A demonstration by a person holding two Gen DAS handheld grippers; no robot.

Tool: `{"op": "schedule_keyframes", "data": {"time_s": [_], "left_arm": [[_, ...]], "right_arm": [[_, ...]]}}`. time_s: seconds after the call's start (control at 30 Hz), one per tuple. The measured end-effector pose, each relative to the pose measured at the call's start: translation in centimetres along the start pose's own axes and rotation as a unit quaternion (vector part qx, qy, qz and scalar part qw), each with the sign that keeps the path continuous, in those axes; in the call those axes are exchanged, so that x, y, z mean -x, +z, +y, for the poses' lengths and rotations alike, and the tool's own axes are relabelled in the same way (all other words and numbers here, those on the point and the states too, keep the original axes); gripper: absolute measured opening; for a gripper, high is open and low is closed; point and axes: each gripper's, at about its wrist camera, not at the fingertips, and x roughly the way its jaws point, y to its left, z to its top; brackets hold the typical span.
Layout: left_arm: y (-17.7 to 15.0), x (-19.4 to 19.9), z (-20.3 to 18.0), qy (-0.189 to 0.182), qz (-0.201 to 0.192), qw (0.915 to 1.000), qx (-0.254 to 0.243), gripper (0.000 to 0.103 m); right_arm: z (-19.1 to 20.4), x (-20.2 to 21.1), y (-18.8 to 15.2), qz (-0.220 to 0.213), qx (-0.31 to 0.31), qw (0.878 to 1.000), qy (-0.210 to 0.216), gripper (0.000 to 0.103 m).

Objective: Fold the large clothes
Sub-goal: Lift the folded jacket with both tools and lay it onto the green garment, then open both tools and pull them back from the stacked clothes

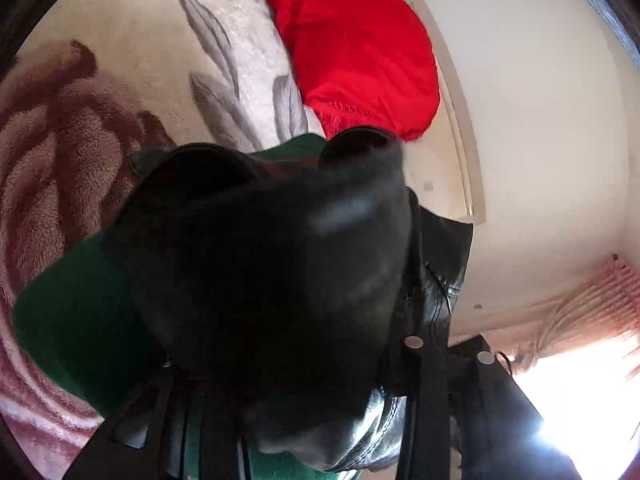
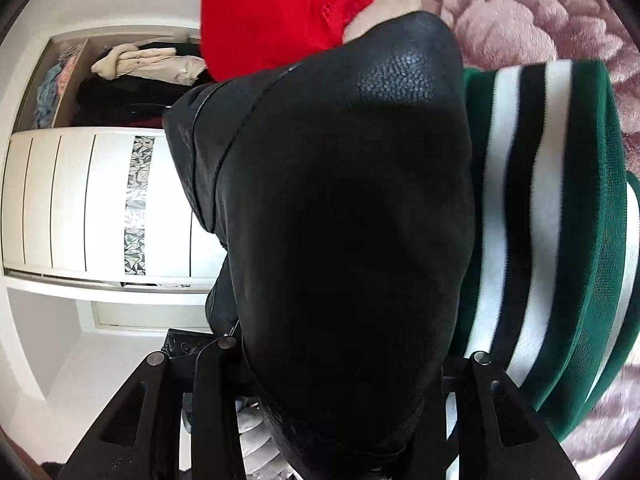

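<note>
A jacket of black leather [image 1: 280, 260] with green parts [image 1: 76, 320] fills the left wrist view, held up close to the camera. My left gripper [image 1: 288, 364] is shut on the jacket; its fingertips are hidden under the leather. In the right wrist view the same black leather [image 2: 340, 220] hangs over my right gripper [image 2: 320, 368], which is shut on it. The jacket's green, white and black striped ribbed band [image 2: 552, 220] hangs at the right.
A pink and cream flowered fleece blanket [image 1: 60, 152] covers the bed below. A red garment [image 1: 352, 48] lies on it, also in the right wrist view [image 2: 272, 12]. A white wardrobe [image 2: 80, 200] with an open shelf of clothes [image 2: 132, 68] stands beyond. A bright window with curtain [image 1: 580, 340] is at the right.
</note>
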Motion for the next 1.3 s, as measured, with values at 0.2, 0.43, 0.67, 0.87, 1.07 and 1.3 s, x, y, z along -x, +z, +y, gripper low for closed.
{"op": "schedule_keyframes", "data": {"time_s": [0.2, 0.43, 0.67, 0.87, 1.07, 1.3], "left_arm": [[-0.5, 2.1, -3.5, 0.112, 0.086, 0.9869, -0.078, 0.065], [-1.7, 4.5, -7.7, 0.188, 0.103, 0.9587, -0.187, 0.088], [-2.7, 6.6, -12.1, 0.306, 0.087, 0.8823, -0.347, 0.090], [-5.6, 13.4, -18.2, 0.333, 0.046, 0.8373, -0.431, 0.090], [-8.1, 21.0, -23.0, 0.327, 0.029, 0.8183, -0.472, 0.090], [-12.1, 29.6, -27.5, 0.298, 0.013, 0.8193, -0.490, 0.090]], "right_arm": [[1.5, 1.3, -1.0, -0.007, -0.015, 0.994, -0.108, 0.080], [6.5, 3.9, -7.4, -0.114, 0.004, 0.946, -0.303, 0.092], [11.9, 4.5, -16.6, -0.181, 0.049, 0.852, -0.489, 0.102], [16.4, 5.8, -24.0, -0.194, 0.042, 0.841, -0.502, 0.102], [24.7, 10.5, -32.2, -0.227, 0.059, 0.828, -0.509, 0.102], [34.7, 17.2, -42.7, -0.270, 0.085, 0.810, -0.513, 0.102]]}}
